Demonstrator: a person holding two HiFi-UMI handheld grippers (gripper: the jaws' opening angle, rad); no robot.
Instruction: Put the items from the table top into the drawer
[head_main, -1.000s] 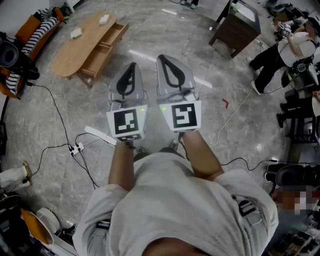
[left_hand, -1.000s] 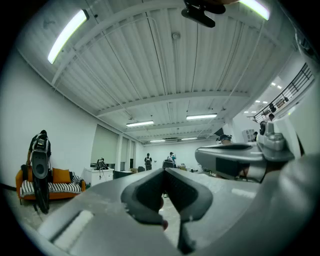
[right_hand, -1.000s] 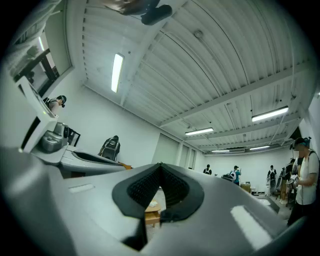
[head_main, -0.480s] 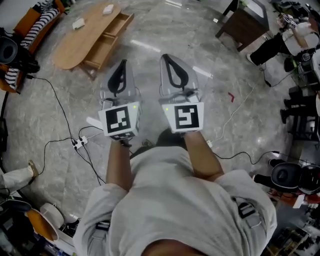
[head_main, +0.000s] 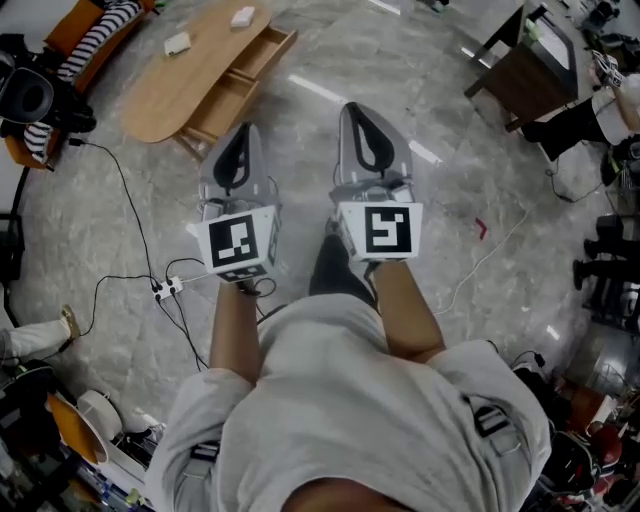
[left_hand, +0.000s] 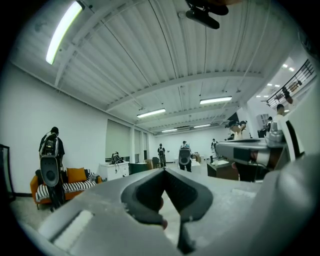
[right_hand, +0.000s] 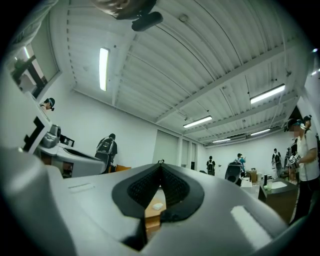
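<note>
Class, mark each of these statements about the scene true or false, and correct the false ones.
1. Two white items lie on the wooden table. True.
2. The table's drawer is shut. False: it stands pulled open.
3. The right gripper holds a white item. False: its jaws are shut on nothing.
4. The left gripper and the right one are both over the floor, apart from the table. True.

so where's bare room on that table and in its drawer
The wooden table is bare at its near end and between the nearer white item and the far white item. The open drawer looks empty. A power strip's cables clutter the floor left.
</note>
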